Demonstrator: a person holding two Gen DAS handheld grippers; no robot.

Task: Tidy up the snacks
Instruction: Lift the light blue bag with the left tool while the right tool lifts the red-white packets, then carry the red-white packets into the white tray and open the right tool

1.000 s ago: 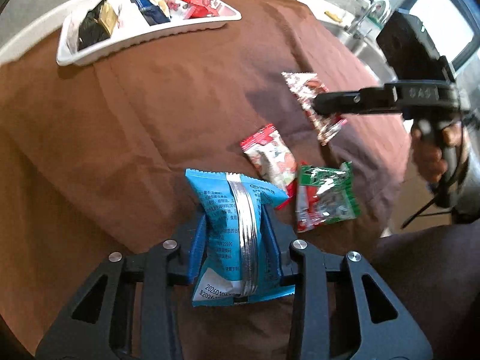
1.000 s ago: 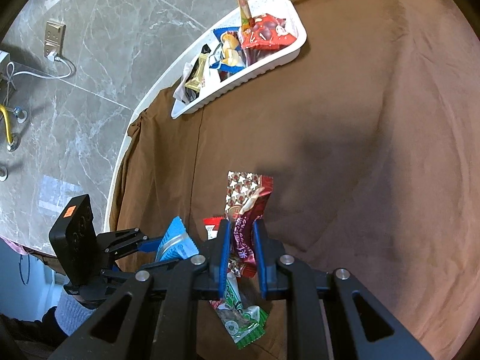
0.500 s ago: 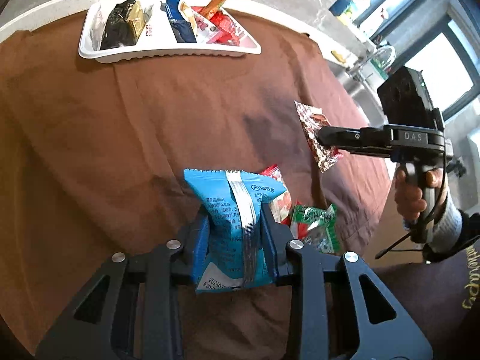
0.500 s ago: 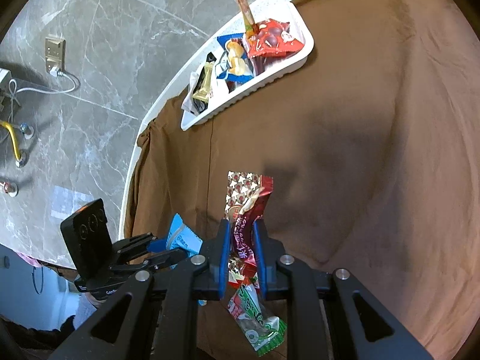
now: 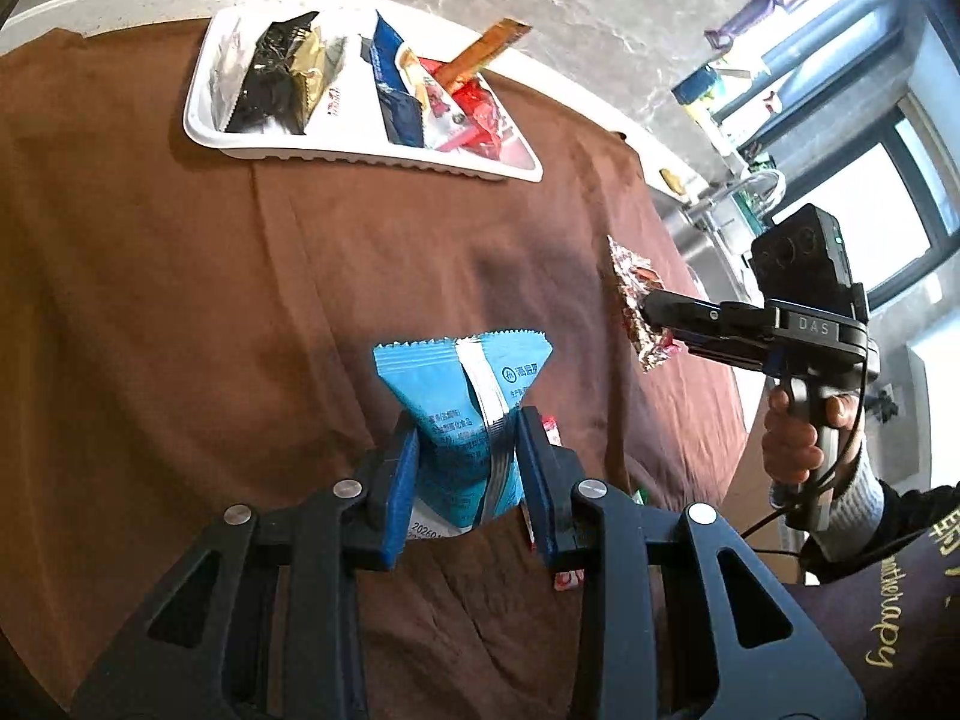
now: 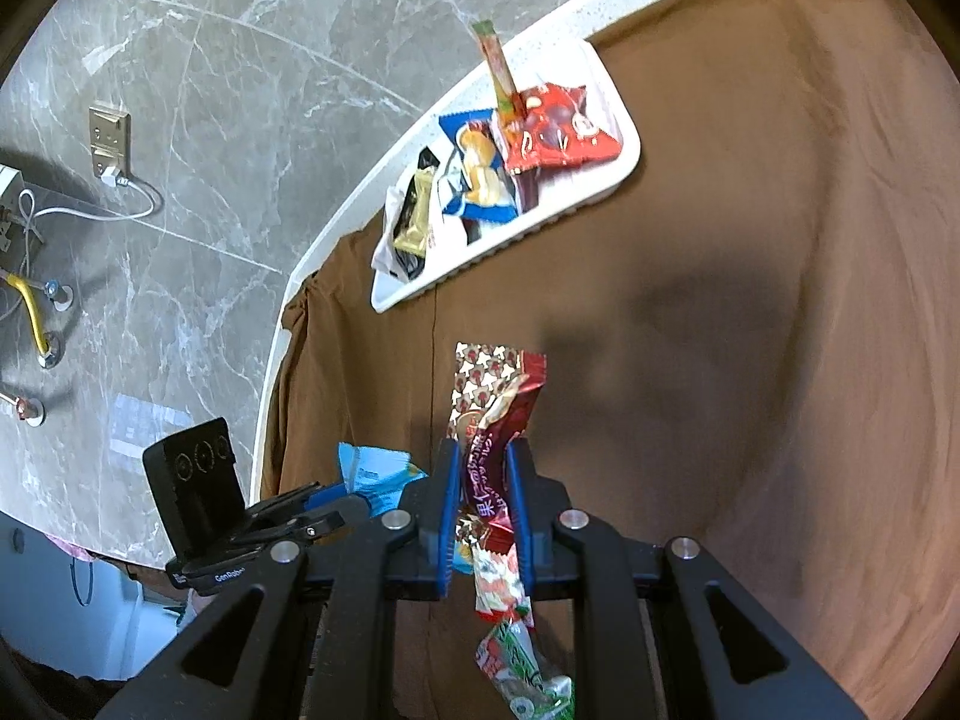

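Note:
My left gripper [image 5: 465, 438] is shut on a light blue snack packet [image 5: 465, 402], held upright above the brown cloth. My right gripper [image 6: 485, 480] is shut on a dark red patterned snack packet [image 6: 495, 402]; from the left wrist view that packet [image 5: 636, 300] hangs from the right gripper [image 5: 651, 315] at the right. A white tray [image 5: 360, 153] with several snacks stands at the far edge of the table, also seen as the tray [image 6: 606, 183] in the right wrist view. The left gripper [image 6: 336, 501] with the blue packet [image 6: 375, 471] shows at the lower left there.
A brown cloth [image 5: 180, 300] covers the round white table [image 6: 360, 204]. A red-and-white packet [image 6: 495, 585] and a green packet [image 6: 528, 675] lie on the cloth below my right gripper. A person's hand [image 5: 795, 432] holds the right gripper. A sink and window lie beyond the table at right.
Both grippers rose and moved toward the tray with their packets held. The tray looms larger in both views; the loose packets on the cloth slid down behind the fingers.

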